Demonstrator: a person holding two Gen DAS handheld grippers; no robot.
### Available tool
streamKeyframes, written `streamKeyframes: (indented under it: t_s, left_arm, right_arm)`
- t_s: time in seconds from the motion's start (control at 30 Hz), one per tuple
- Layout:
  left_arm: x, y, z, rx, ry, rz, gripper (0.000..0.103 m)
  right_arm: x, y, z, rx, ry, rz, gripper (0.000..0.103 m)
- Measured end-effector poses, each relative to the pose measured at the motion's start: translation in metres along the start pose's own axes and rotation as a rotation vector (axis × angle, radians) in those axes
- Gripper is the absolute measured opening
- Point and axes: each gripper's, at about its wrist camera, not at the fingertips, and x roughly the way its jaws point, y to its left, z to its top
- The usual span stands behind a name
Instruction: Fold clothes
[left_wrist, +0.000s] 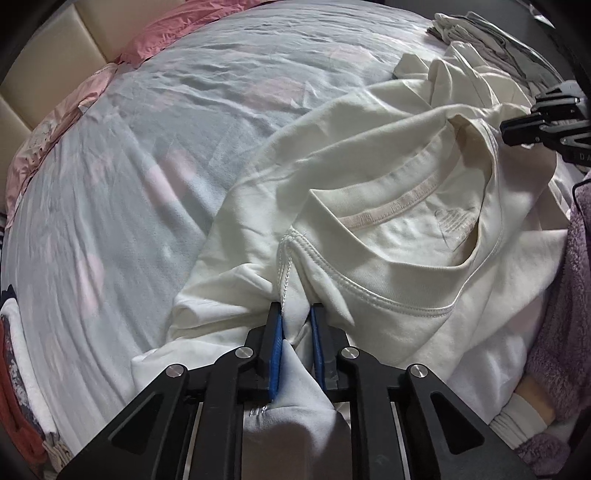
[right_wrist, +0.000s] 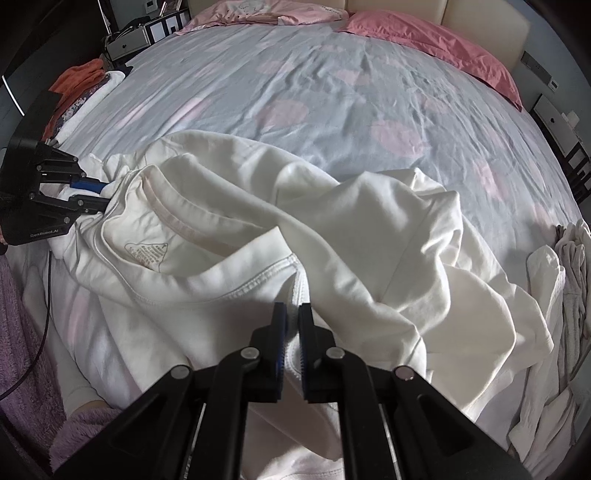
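A cream white T-shirt (left_wrist: 388, 229) lies rumpled on the bed, collar facing me, with a printed label inside the neck. My left gripper (left_wrist: 297, 314) is shut on the shirt's shoulder seam beside the collar, cloth bunched between the blue pads. In the right wrist view the same shirt (right_wrist: 332, 236) spreads across the middle, and my right gripper (right_wrist: 291, 314) is shut on its other shoulder by the collar. The left gripper (right_wrist: 99, 192) shows at the left of that view, and the right gripper's body (left_wrist: 546, 122) at the right edge of the left wrist view.
The bed sheet (right_wrist: 332, 92) is pale blue with pink blotches. Pink pillows (right_wrist: 436, 44) lie at the headboard. A stack of folded clothes (right_wrist: 85, 92) sits at the bed's left edge, loose pale garments (right_wrist: 561, 295) at the right, a purple fleece (left_wrist: 569, 295) nearby.
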Motion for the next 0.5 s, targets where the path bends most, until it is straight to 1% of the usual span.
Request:
streamKeyframes:
  t_s: [0.07, 0.17, 0.23, 0.3, 0.33, 0.4, 0.5]
  left_arm:
    - [-0.016, 0.001, -0.001, -0.034, -0.037, 0.005, 0.014]
    - [-0.040, 0.000, -0.006, -0.073, -0.095, 0.015, 0.013]
    - [-0.054, 0.000, -0.008, -0.091, -0.126, 0.025, 0.013]
    - [-0.062, 0.007, -0.007, -0.106, -0.139, 0.037, 0.013]
    - [-0.065, 0.008, -0.009, -0.114, -0.142, 0.047, 0.013]
    - [-0.064, 0.016, -0.009, -0.132, -0.147, 0.058, 0.013]
    - [-0.064, 0.016, -0.005, -0.147, -0.159, 0.062, 0.013]
  right_arm:
    - [-0.005, -0.004, -0.001, 0.018, -0.016, -0.001, 0.004]
    - [-0.014, -0.009, -0.002, 0.048, -0.041, 0.002, 0.004]
    - [-0.021, -0.012, -0.003, 0.062, -0.058, 0.033, 0.004]
    - [-0.027, -0.015, -0.005, 0.078, -0.065, 0.072, 0.004]
    - [-0.029, -0.016, -0.006, 0.086, -0.064, 0.093, 0.006]
    - [-0.032, -0.020, -0.008, 0.101, -0.055, 0.104, 0.007]
    - [-0.035, -0.029, -0.006, 0.113, -0.027, 0.129, 0.015]
